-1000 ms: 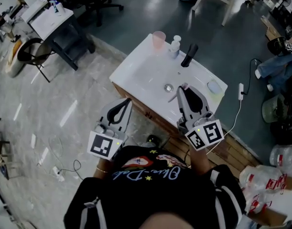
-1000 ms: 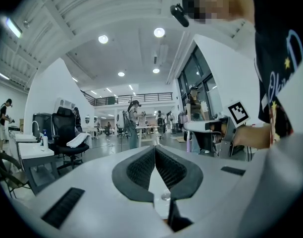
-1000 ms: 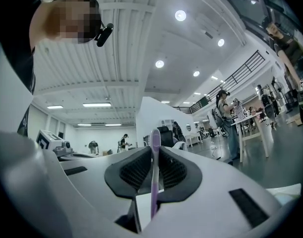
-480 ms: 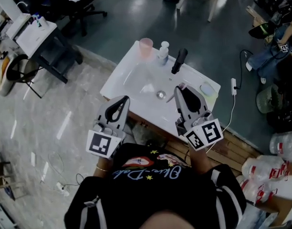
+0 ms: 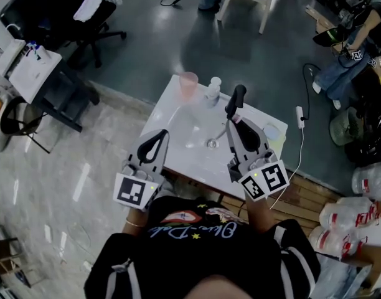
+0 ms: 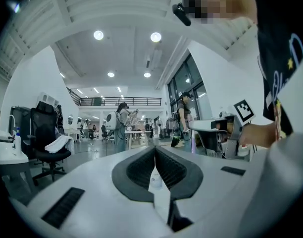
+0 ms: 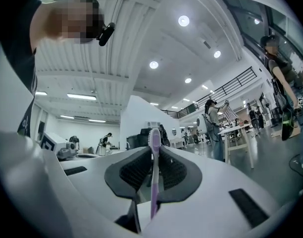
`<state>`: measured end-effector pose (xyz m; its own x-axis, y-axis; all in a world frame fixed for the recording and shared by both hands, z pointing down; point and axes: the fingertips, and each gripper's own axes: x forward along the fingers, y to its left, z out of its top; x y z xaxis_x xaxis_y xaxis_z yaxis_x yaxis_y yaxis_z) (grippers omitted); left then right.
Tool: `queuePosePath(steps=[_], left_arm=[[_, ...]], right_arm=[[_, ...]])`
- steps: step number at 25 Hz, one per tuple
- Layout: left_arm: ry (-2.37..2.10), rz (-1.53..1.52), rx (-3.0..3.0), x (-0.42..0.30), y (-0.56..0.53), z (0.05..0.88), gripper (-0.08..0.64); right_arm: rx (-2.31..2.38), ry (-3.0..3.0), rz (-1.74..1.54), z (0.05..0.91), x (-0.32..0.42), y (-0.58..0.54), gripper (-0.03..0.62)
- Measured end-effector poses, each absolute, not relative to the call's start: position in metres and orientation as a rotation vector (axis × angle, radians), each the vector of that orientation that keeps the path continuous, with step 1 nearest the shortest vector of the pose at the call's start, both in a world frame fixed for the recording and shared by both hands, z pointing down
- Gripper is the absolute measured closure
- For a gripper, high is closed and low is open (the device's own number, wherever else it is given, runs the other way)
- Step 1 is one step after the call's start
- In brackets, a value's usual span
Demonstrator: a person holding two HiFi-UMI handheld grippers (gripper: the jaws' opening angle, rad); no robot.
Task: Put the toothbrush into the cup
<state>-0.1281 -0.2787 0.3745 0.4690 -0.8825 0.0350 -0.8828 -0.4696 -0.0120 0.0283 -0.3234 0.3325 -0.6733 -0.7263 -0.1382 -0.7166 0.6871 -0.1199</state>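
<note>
Lilac toothbrush (image 7: 154, 175), frame centre; pink cup (image 5: 188, 83), upper middle; white basin (image 5: 192, 147); black tap (image 5: 235, 101); grey left gripper (image 5: 162, 133) and right gripper (image 5: 235, 121), each bearing black-and-white square markers (image 5: 132, 190)

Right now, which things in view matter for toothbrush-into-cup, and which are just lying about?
Job:
- toothbrush, clamped in the right gripper
- pink cup, at the sink's far corner

Lying about:
- small bottle beside the cup
- black faucet
- white sink
- left gripper, shut on nothing
</note>
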Motion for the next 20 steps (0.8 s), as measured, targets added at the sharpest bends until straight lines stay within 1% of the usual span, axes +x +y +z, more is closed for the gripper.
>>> queuePosePath(steps=[11, 20], left_arm=[[-1.618, 0.101, 2.651, -0.153, -0.287, 0.384, 0.557], [-1.693, 0.127, 2.585, -0.148, -0.270, 0.387, 0.557]], right_arm=[[-1.183, 2.706, -0.049, 0.328, 0.005, -0.353, 0.554], [-1.149, 2.721, -0.020, 0.328, 0.011, -0.357, 0.554]])
